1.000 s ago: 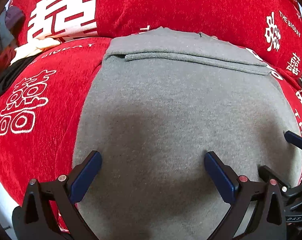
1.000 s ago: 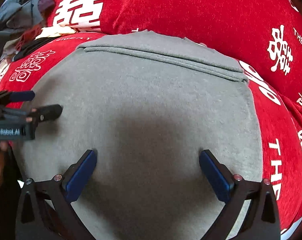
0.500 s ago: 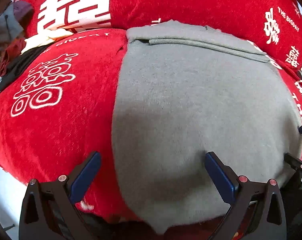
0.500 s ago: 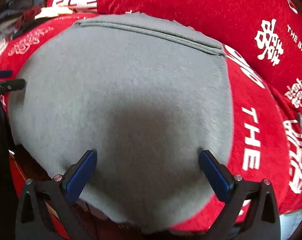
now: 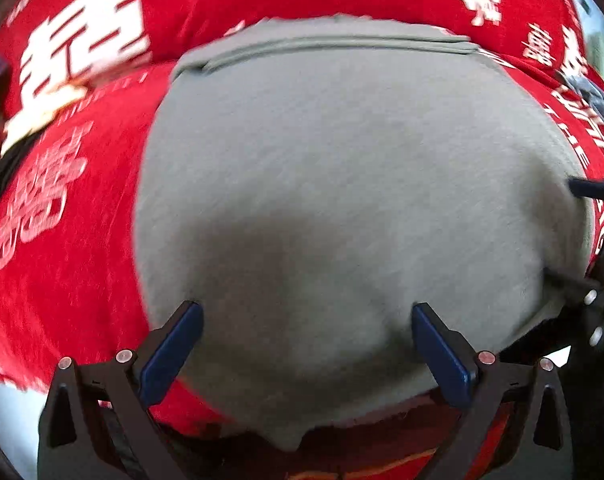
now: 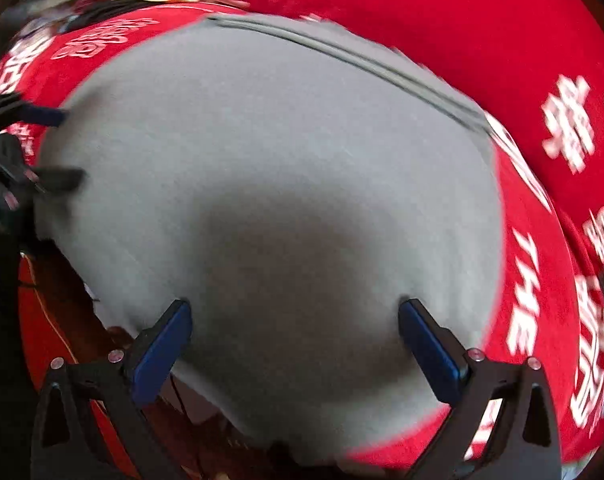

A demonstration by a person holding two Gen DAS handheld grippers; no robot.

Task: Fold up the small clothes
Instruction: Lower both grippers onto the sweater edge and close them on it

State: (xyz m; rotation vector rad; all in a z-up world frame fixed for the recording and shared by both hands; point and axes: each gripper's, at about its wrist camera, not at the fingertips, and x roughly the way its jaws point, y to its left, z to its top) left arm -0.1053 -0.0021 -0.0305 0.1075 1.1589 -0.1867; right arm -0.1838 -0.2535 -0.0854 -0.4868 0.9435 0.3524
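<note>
My left gripper (image 5: 307,344) and right gripper (image 6: 294,340), both wide open and empty, have swung back over the folded grey garment (image 5: 341,184), flat on the red cover (image 5: 62,280)

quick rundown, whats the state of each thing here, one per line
grey garment: lying flat on the red cover, a fold seam across its far edge, near edge hanging over the front
left gripper: open, over the garment's near part
right gripper: open, over the garment's near part
red cover: spread under the garment
</note>
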